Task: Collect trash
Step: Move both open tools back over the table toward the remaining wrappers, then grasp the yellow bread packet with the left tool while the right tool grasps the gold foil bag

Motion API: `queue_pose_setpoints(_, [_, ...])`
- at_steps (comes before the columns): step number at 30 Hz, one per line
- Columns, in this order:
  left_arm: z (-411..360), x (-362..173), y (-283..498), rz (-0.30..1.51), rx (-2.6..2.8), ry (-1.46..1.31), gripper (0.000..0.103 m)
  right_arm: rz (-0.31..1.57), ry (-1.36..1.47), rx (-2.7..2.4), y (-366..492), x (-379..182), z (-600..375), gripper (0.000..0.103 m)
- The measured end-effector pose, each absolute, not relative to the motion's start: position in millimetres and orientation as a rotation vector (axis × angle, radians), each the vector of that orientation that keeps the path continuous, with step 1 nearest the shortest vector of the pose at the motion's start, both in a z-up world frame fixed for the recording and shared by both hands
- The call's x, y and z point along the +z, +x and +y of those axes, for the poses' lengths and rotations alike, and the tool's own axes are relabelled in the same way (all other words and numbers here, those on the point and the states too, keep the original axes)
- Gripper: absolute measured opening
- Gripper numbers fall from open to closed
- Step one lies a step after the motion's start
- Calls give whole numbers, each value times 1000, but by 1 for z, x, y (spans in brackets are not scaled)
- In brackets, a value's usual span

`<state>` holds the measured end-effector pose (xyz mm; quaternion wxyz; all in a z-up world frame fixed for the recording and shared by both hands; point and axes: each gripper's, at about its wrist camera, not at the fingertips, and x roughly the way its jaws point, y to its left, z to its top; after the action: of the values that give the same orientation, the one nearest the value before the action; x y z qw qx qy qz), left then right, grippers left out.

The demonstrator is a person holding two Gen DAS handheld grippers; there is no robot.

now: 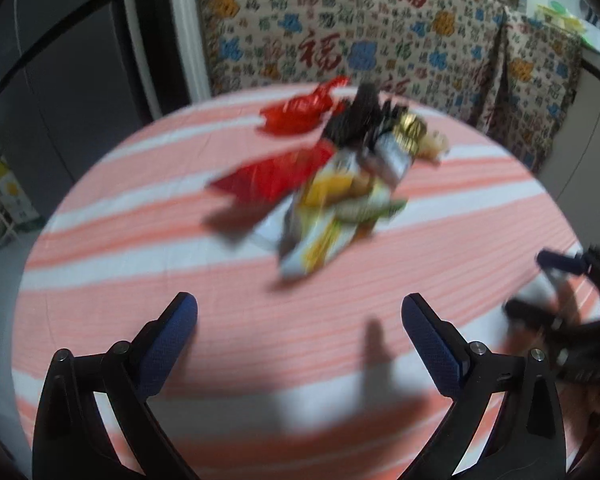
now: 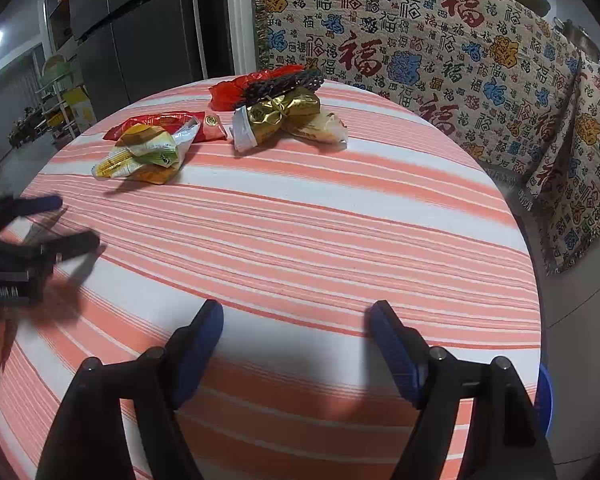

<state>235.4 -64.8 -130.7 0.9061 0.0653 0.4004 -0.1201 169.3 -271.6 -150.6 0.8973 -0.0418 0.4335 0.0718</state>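
Plainly nothing is collected yet: the wrappers lie heaped at the far side of the striped table, while the left gripper and right gripper gape wide, empty, ready to reach.

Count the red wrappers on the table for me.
2: a crumpled red bag at the far edge behind the black mesh piece, and a flat red packet under the yellow-green wrapper. More may be hidden.

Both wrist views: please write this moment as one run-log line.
left gripper: open, empty | right gripper: open, empty | wrappers: untouched, far side of striped table | phase: approach
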Motion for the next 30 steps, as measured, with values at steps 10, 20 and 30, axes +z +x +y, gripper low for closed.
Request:
queue_pose_setpoints(10, [-86,-141,256,867,-304,151,23,898,-83,152,170,-151,-271,79])
queue_pose_setpoints(20, [-34,-128,163,901,-320,132,28,897,-83,152,170,-152,-271,79])
queue_pose_setpoints(30, [-50,-145,187,815,-284,331,96,910,-90,181,189,-148,-261,79])
